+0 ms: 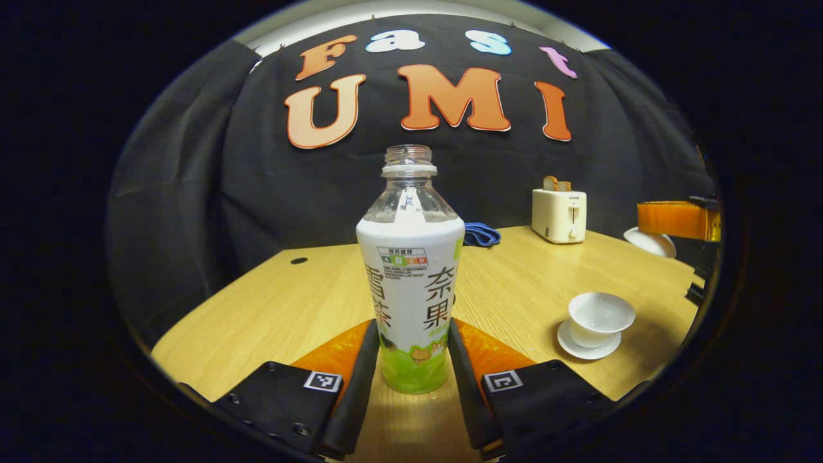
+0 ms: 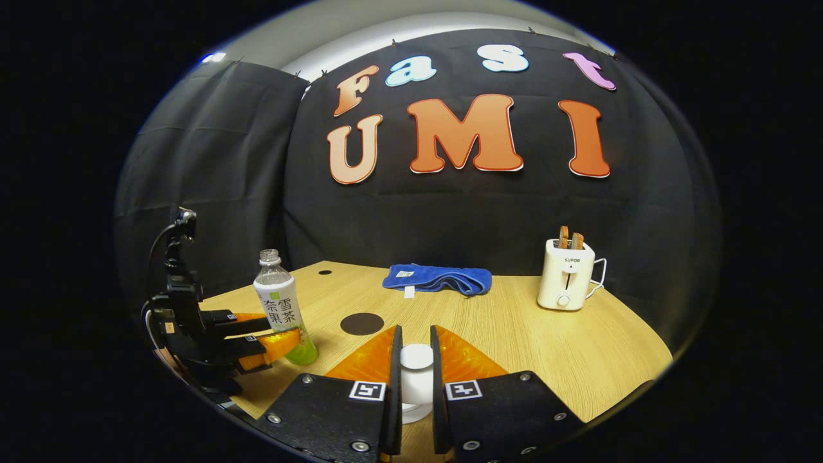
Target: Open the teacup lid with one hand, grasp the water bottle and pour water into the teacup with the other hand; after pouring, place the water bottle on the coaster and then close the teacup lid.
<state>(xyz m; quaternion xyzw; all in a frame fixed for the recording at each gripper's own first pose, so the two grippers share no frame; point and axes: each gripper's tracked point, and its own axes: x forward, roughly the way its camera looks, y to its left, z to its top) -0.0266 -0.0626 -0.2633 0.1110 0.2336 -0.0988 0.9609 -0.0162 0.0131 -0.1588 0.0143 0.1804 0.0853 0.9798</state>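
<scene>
**A:** Where did things stand?

**B:** The left gripper [image 1: 415, 347] had its fingers clamped on the lower part of the water bottle [image 1: 411, 270], which stood upright on the worktop [image 1: 514, 283] with its cap off. In the right gripper view, the right gripper [image 2: 416, 366] had its fingers closed on the knob of the teacup lid [image 2: 416, 376], held off to the right. The teacup [image 1: 600, 318] sat open on its saucer [image 1: 588, 347], to the right of the bottle and apart from it.

**A:** What worried you?

**B:** The grip was low on a tall, open bottle. I judged that tipping it could let it pivot between the fingers, so water might come out suddenly and miss the small cup.

**A:** And the cup itself?

**B:** It was light and shallow. A knock from the bottle neck could have slid it on the saucer, and a quick pour could have overflowed it.

**A:** Anything else?

**B:** The dark round coaster [image 2: 362, 323] lay beyond the bottle, toward the blue cloth [image 2: 437, 278]. Setting the bottle off-centre there risked toppling it. The lid was pinched only by its knob, so it could have slipped before closing. The toaster [image 2: 566, 273] stood far right, well clear.
</scene>
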